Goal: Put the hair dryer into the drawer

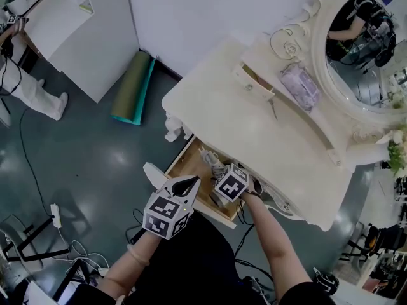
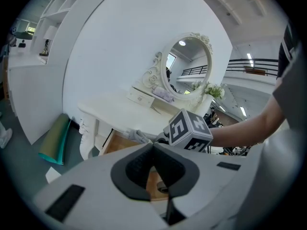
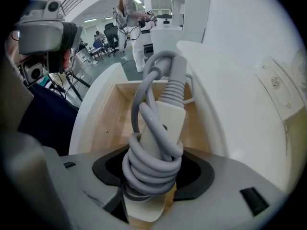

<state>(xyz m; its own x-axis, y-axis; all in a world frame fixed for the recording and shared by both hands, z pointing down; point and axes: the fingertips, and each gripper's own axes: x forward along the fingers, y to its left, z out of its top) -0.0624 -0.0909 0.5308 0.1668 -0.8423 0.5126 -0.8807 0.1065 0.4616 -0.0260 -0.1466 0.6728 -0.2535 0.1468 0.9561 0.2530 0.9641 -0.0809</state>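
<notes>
The cream hair dryer (image 3: 160,123), its grey cord wound round the handle, is clamped in my right gripper (image 3: 153,178), nose pointing down into the open drawer (image 3: 108,123). From the head view, the wooden drawer (image 1: 186,165) stands pulled out of the white dressing table (image 1: 273,145). There my right gripper (image 1: 224,182) hangs over the drawer's right part with the dryer (image 1: 213,160) below it. My left gripper (image 1: 189,184) waits just left of it at the drawer's front edge. Its jaws meet at the tips (image 2: 153,146) with nothing between them.
On the tabletop stand an oval mirror (image 1: 369,43), a small drawer box (image 1: 254,81) and a purple packet (image 1: 300,86). A rolled green mat (image 1: 133,88) lies on the floor by the wall. Cables and a power strip (image 1: 56,216) lie at the lower left. A person (image 1: 25,88) stands far left.
</notes>
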